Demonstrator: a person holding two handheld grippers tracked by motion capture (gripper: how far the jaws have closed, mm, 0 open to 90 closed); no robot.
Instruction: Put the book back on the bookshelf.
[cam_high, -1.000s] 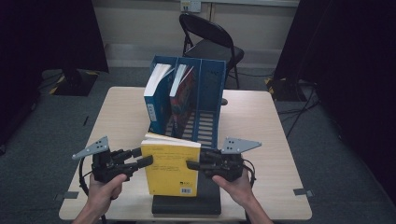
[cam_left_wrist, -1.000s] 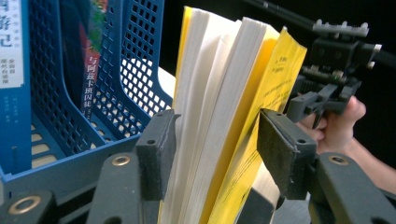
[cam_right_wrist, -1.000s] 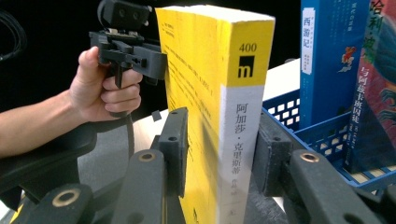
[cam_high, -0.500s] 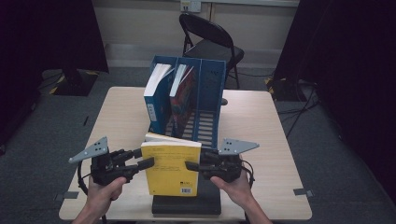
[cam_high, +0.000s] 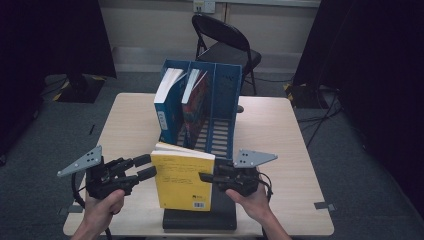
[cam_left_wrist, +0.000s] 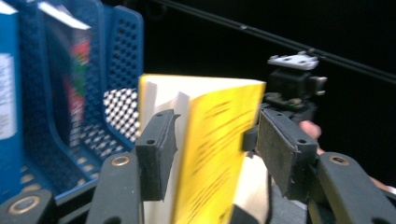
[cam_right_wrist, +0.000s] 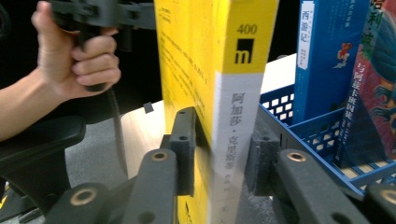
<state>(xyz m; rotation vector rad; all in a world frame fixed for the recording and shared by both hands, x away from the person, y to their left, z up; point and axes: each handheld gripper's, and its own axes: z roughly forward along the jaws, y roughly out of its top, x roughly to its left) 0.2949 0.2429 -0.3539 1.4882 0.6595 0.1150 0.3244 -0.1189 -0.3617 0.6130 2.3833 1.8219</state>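
Here a person stands a yellow book (cam_high: 182, 181) upright between two hand-held tools, at the near edge of a pale wooden table (cam_high: 280, 130). From above, the left tool (cam_high: 145, 167) meets the book's page edge and the right tool (cam_high: 206, 176) its spine side. The book rests on a flat black slab (cam_high: 200, 219), just in front of a blue file rack (cam_high: 222, 107).

The right tool's own view shows what the overhead camera cannot: its black jaws press on both covers at the white and yellow spine, having just closed in on it. It also shows the printed spines of a blue book (cam_right_wrist: 322, 56) and a red book (cam_right_wrist: 373, 79) standing in the rack, and the person's left hand (cam_right_wrist: 77, 51) beyond.

The left tool's own view shows one pad against the page side, the other pad clear of the yellow cover, so its jaws stand apart around the book.

The overhead camera alone takes in the room: grey carpet (cam_high: 60, 130), a black folding chair (cam_high: 225, 42) behind the table, dark curtains (cam_high: 50, 35) at both sides.
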